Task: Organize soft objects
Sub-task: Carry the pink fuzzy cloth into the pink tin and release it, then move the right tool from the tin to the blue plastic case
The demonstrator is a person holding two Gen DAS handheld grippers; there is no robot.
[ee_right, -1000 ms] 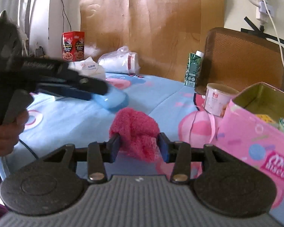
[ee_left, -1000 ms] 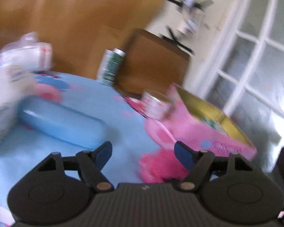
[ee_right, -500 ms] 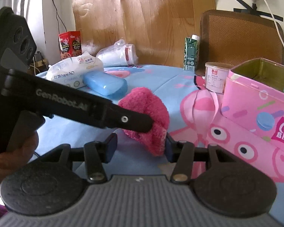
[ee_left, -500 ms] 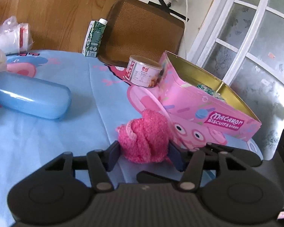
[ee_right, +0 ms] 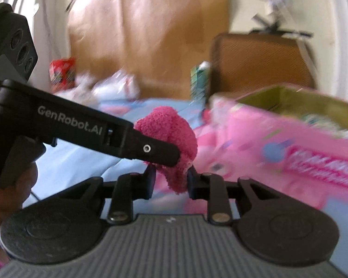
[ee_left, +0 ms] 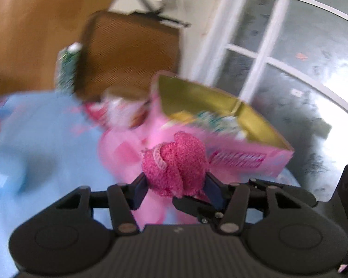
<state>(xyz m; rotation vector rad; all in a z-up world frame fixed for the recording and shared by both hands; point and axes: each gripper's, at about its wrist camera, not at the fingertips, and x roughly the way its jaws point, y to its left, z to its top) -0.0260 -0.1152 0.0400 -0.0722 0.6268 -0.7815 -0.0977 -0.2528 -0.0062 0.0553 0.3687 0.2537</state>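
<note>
- Left wrist view: a window and a brown chair back stand behind a bench (ee_left: 46, 125) under a blue cartoon cloth. The left tool (ee_left: 176, 185) is closed on a fuzzy pink sock (ee_left: 175, 162), raised just before the open pink tin (ee_left: 220, 125). The tin's label is too blurred to read.
- Right wrist view: brown board and a cream wall behind. The right tool (ee_right: 171, 179) has its jaws closely flanking the sock's hanging end; whether they pinch it, I cannot tell.
- "GenRobot.AI" reads on the left tool's side.
- The sock looks light, soft and squashy; the bunched middle seems the best hold.
</note>
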